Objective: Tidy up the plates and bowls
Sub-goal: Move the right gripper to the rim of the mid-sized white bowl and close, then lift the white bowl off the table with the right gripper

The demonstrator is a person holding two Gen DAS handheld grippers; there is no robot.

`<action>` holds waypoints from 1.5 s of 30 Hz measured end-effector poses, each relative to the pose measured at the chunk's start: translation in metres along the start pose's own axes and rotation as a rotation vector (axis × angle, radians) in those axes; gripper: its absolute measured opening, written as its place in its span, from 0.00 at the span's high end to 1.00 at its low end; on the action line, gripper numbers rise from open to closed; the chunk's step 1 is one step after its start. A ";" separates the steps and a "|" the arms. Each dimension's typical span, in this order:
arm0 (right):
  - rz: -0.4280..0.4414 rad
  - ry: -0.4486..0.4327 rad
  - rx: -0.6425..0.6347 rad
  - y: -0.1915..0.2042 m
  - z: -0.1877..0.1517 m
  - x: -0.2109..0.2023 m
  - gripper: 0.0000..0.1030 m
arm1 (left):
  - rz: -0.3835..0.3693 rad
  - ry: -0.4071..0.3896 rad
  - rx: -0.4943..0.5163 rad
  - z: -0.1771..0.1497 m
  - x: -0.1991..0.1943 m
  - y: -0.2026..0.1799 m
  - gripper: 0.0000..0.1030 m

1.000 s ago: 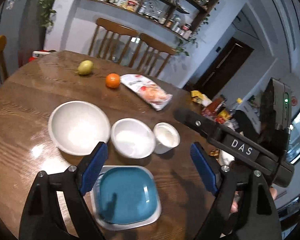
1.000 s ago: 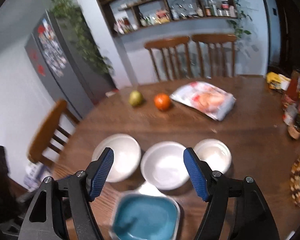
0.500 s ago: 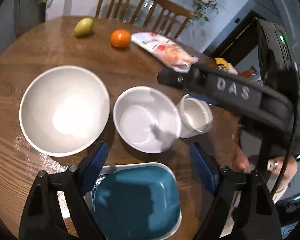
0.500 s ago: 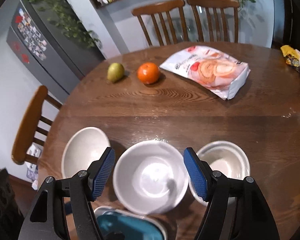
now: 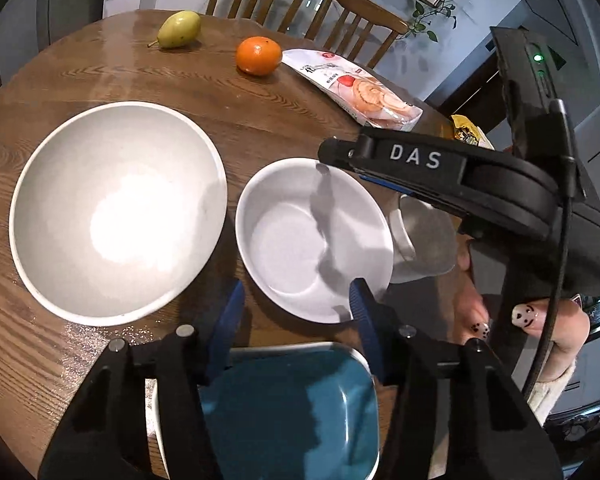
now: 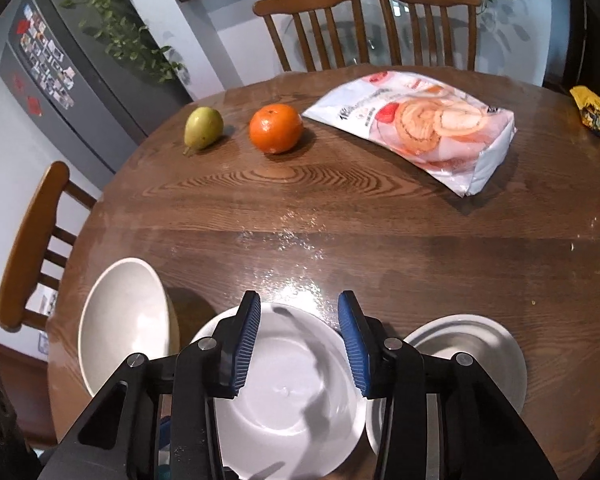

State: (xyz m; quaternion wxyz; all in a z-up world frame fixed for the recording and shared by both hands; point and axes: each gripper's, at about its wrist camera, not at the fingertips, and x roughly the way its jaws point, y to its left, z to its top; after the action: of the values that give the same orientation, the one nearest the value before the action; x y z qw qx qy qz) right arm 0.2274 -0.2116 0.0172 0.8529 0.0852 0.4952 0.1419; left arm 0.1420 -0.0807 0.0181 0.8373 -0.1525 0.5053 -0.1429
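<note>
Right claw (image 6: 298, 342), parted, hangs over the middle bowl (image 6: 288, 396); left claw (image 5: 294, 320) gapes above the blue plate (image 5: 292, 416).

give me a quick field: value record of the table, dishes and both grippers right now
surface: round brown wooden table
large dish: wide grey-white bowl, leftmost of the row
middle dish: white ceramic bowl, empty
small dish: small white bowl, rightmost
plates: square teal plate on a white square plate
left gripper: open, at the middle bowl's near rim
right gripper: open, over the middle bowl
extras: green pear, orange tangerine, plastic snack bag
</note>
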 end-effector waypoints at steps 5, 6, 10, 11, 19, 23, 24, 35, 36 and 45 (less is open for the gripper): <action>0.011 0.013 0.001 0.004 -0.002 0.000 0.58 | -0.037 0.009 -0.017 -0.002 0.001 0.000 0.49; 0.013 0.010 0.004 0.003 -0.002 -0.001 0.58 | -0.040 0.006 -0.018 0.000 0.002 0.000 0.49; 0.001 0.019 0.016 0.001 -0.002 0.000 0.58 | -0.048 0.017 -0.020 -0.001 0.003 -0.001 0.49; -0.003 0.021 0.016 0.001 -0.002 0.001 0.58 | -0.048 0.017 -0.020 -0.001 0.003 -0.002 0.49; 0.077 0.031 0.030 0.007 -0.004 -0.009 0.58 | -0.107 0.022 -0.014 -0.003 -0.004 -0.005 0.47; 0.070 0.020 -0.008 0.018 -0.008 -0.016 0.58 | -0.101 0.008 0.011 -0.003 -0.008 -0.010 0.46; 0.036 0.009 -0.016 0.019 -0.008 -0.017 0.58 | -0.100 0.011 0.001 -0.003 -0.008 -0.009 0.46; -0.039 -0.005 -0.003 0.001 -0.002 -0.006 0.45 | -0.040 0.051 -0.070 0.001 0.002 0.003 0.36; -0.039 -0.011 -0.012 0.002 -0.002 -0.005 0.42 | -0.037 0.058 -0.069 0.000 0.004 0.003 0.35; -0.042 -0.015 -0.040 0.008 -0.004 -0.004 0.34 | -0.038 0.067 -0.060 -0.002 0.010 0.004 0.34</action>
State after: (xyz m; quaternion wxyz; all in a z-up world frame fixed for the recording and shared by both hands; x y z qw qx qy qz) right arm 0.2209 -0.2057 0.0204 0.8608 0.0588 0.4877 0.1333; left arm 0.1449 -0.0806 0.0076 0.8119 -0.1823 0.5343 -0.1486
